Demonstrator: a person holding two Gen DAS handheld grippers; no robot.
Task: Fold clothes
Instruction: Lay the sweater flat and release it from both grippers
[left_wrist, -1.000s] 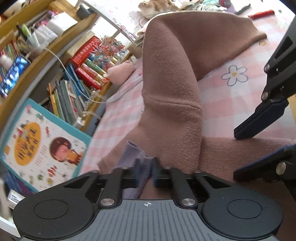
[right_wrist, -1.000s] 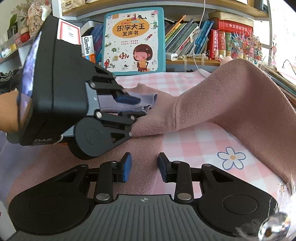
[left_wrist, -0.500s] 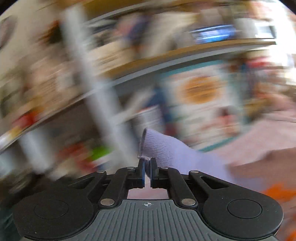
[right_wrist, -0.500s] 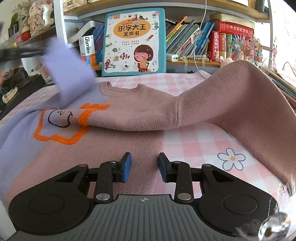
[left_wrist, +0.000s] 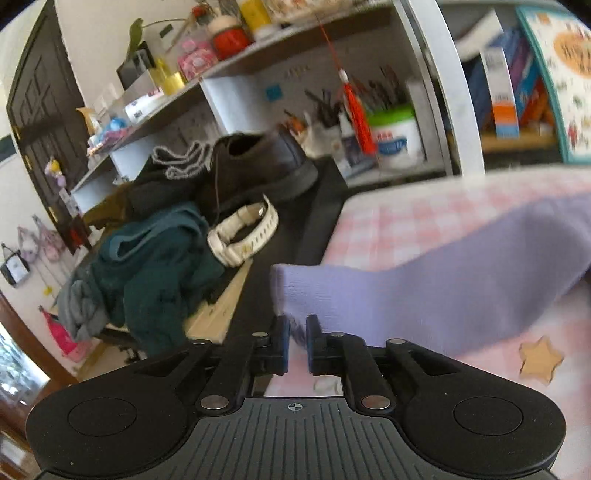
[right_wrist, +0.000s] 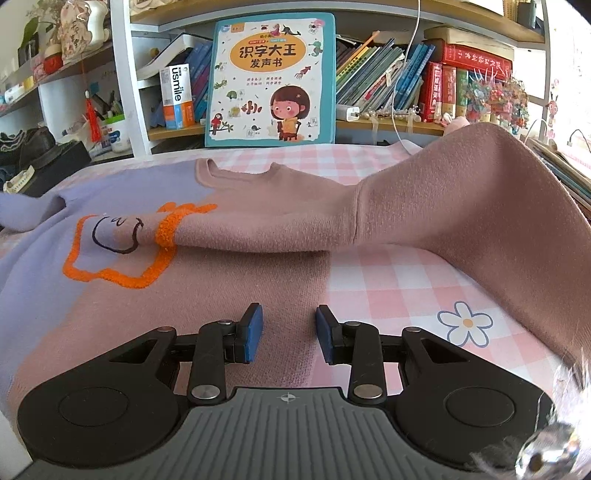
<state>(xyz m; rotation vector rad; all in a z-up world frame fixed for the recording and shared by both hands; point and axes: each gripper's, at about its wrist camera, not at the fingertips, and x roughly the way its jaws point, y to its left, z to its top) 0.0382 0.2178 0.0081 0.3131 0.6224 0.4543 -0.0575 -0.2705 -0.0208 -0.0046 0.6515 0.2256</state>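
Pink-checked cloth covers the surface (right_wrist: 388, 291) in front of crowded bookshelves, and on it lies the sweater (right_wrist: 221, 280), half lilac and half dusty pink, front up with an orange-outlined patch on the chest. Its pink sleeve (right_wrist: 266, 232) is folded across the chest, the orange cuff resting on the patch, while the shoulder end rises in a loose hump toward the right edge. The lilac sleeve (left_wrist: 424, 280) stretches out to the left edge, its cuff just ahead of the left hand-held gripper (left_wrist: 297, 345), whose jaws are opening with nothing pressed between them, apparently laying the sleeve out flat for folding. The right hand-held gripper (right_wrist: 290, 334) hangs over the hem, narrowly parted and empty. Bare cloth to the right leaves working room; beyond the left edge, a shoe (left_wrist: 258, 166) and heaped clothes (left_wrist: 147, 273) crowd close.
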